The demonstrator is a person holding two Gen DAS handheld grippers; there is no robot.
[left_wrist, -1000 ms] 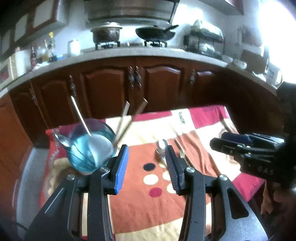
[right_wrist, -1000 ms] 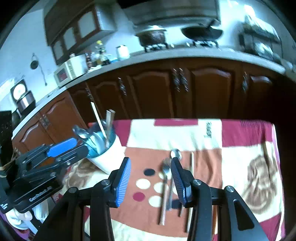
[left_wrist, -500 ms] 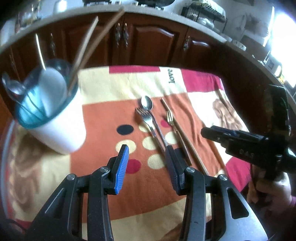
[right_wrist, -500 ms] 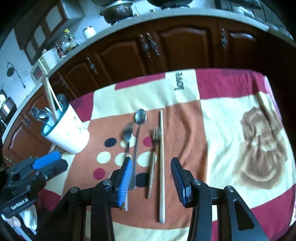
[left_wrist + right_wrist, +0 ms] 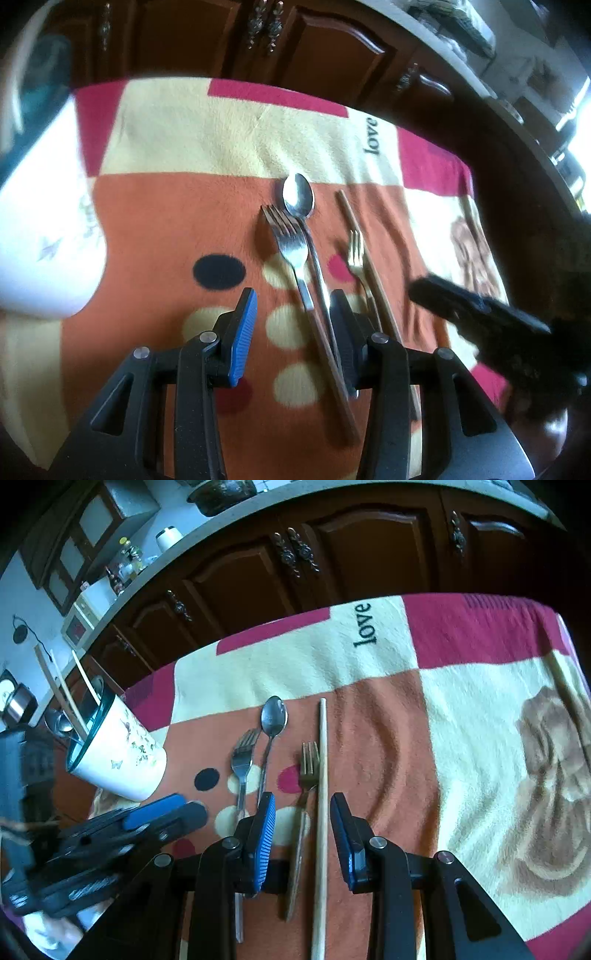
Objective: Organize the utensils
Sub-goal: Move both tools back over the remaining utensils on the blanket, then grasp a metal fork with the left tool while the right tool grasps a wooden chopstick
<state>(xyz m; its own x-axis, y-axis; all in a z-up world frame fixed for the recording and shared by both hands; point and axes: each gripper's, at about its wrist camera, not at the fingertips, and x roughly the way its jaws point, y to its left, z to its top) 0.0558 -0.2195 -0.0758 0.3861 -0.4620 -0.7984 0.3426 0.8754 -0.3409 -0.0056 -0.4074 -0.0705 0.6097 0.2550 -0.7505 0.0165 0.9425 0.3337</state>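
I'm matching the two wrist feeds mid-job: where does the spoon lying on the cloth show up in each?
Left wrist: the spoon lies centre, bowl toward the cabinets, handle running down to the right finger.
Right wrist: spoon left of centre, above the left finger.
Shared landmark: the word "love" printed on the cloth, beyond the spoon's bowl and to its right.

Four utensils (image 5: 271,716) flat, side by side
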